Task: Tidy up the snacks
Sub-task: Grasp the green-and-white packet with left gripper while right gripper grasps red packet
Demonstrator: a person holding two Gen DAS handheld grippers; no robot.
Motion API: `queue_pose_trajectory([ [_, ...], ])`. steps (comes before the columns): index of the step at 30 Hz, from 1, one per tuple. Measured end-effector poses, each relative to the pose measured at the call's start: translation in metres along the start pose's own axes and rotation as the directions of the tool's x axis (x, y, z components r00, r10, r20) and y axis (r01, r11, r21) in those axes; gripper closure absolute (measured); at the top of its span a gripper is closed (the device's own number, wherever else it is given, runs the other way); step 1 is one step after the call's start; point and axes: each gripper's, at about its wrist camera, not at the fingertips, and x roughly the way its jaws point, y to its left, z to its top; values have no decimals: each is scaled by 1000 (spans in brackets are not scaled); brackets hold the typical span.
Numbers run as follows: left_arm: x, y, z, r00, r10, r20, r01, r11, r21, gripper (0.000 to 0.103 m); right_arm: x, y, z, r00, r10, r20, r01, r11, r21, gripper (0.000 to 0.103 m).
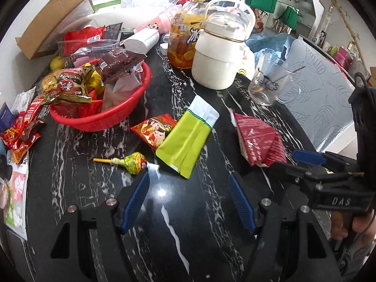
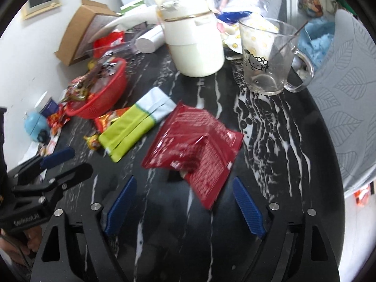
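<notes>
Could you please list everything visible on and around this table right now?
red basket: one, red, far left, full of snack packets
green pouch: one, lime and white, centre
dark red packet: one, ahead of right gripper
lollipop: one, yellow-green wrapper, beside green pouch
cartoon snack packet: one, red, partly under green pouch
white container: one, cream, back
glass mug: one, clear, right
juice bottle: one, orange, back
cardboard box: one, brown, back left
left gripper: open
right gripper: open

Black white-veined marble table [image 1: 178, 223]: red basket [image 1: 122, 115], lollipop [image 1: 131, 163], green pouch [image 1: 185, 138], red packet [image 2: 195, 150], glass mug [image 2: 268, 56] are borne.
</notes>
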Motion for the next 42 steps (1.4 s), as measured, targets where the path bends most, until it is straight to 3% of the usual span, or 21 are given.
queue_pose_trajectory([
  [17, 43, 9, 36, 1000, -9, -23, 9, 1000, 9, 34, 50, -10, 46, 999, -1, -48, 1, 1000, 11, 17],
  [28, 62, -4, 53, 998, -44, -36, 46, 997, 67, 34, 52, -12, 43, 999, 28, -41, -28, 1000, -4, 18],
  [36, 66, -23, 49, 999, -31, -15, 32, 988, 151, 34, 40, -26, 38, 996, 84, -10, -84, 996, 17, 40],
  [42, 68, -22, 51, 999, -40, -20, 42, 986, 162, 34, 34, -31, 38, 995, 96, 0, -96, 995, 13, 44],
])
